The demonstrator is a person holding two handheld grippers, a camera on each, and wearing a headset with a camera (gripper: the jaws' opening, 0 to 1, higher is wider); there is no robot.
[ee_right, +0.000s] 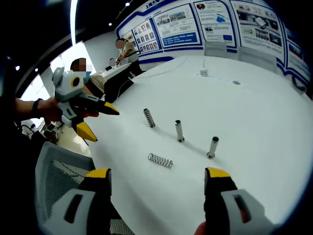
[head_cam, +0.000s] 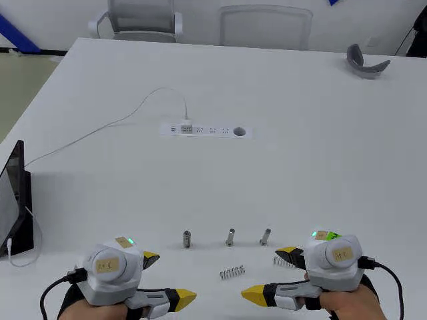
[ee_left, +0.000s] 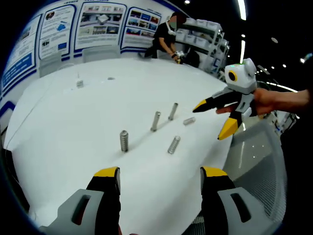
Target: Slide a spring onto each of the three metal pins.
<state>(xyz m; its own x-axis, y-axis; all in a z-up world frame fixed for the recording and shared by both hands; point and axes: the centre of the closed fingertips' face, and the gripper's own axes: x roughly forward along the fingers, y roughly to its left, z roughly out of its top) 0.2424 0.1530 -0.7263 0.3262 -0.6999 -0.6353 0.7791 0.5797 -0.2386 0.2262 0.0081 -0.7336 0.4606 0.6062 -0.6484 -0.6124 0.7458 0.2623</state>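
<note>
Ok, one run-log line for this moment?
left gripper open; right gripper open; leftmost metal pin spring-fitted; other two metal pins bare; two loose steel coil springs on white table

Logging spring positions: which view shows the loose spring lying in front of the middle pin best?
The right gripper view: the loose spring lies side-on and near, coils distinct. The left gripper view shows the spring foreshortened; the head view shows it small.

i work at a white table (head_cam: 300,167); two grey chairs (head_cam: 143,17) stand beyond it, posters (ee_right: 195,24) line the blue-trimmed wall.
</note>
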